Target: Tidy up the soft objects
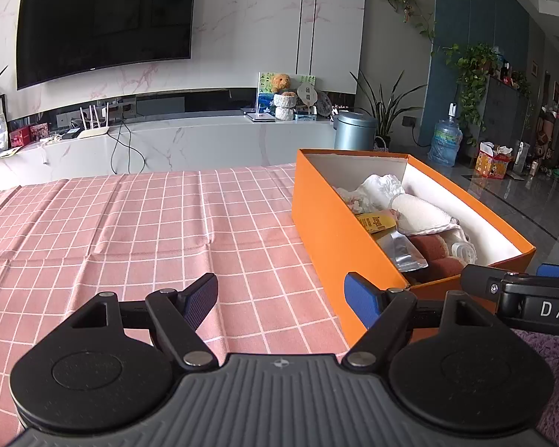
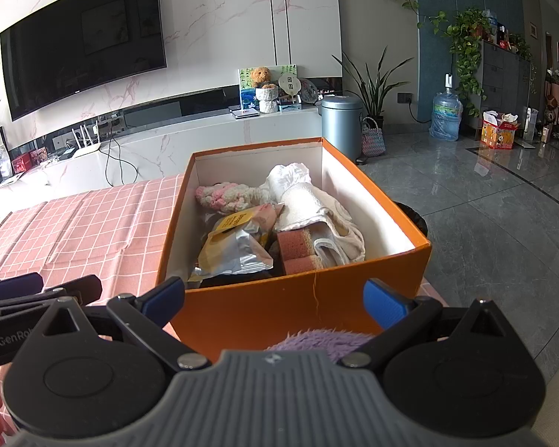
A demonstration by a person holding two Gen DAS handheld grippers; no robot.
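An orange box (image 2: 279, 305) stands at the right end of the table with the pink checked cloth (image 1: 130, 231); it also shows in the left wrist view (image 1: 328, 231). Inside lie a white towel (image 2: 309, 205), a pink-white knitted piece (image 2: 223, 195), brown sponges (image 2: 298, 249), a silver pouch (image 2: 234, 253) and a yellow packet (image 2: 238, 219). My right gripper (image 2: 275, 298) is open and empty in front of the box's near wall. A purple fluffy thing (image 2: 316, 339) lies under it. My left gripper (image 1: 283, 298) is open and empty over the cloth, left of the box.
Behind the table runs a white marble TV bench (image 1: 205, 138) with a TV (image 1: 104, 26) above it. A grey bin (image 2: 341, 119) and a dark basket (image 2: 413, 216) stand on the tiled floor right of the table. The right gripper's body shows in the left wrist view (image 1: 533, 301).
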